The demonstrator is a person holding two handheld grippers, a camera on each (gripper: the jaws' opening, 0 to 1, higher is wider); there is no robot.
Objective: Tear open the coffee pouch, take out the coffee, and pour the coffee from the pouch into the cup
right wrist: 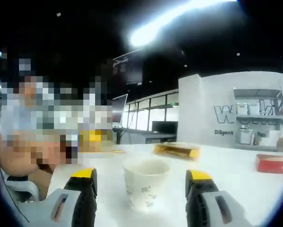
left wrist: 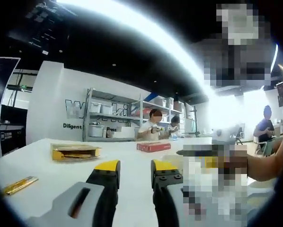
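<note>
A white paper cup (right wrist: 145,183) stands upright on the white table (right wrist: 236,175), right in front of my right gripper (right wrist: 142,179) and between its wide-open yellow-tipped jaws; the jaws do not touch it. My left gripper (left wrist: 135,168) is open with a narrower gap and nothing in it. A slim gold coffee stick pouch (left wrist: 19,185) lies flat on the table to the left of the left gripper. A yellow box (left wrist: 75,151) (right wrist: 177,150) of pouches lies open farther back on the table.
A red box (left wrist: 153,146) (right wrist: 273,163) lies on the table beyond the yellow one. A person's arm (left wrist: 264,165) reaches in from the right of the left gripper view. Shelving (left wrist: 108,118) and seated people stand in the background.
</note>
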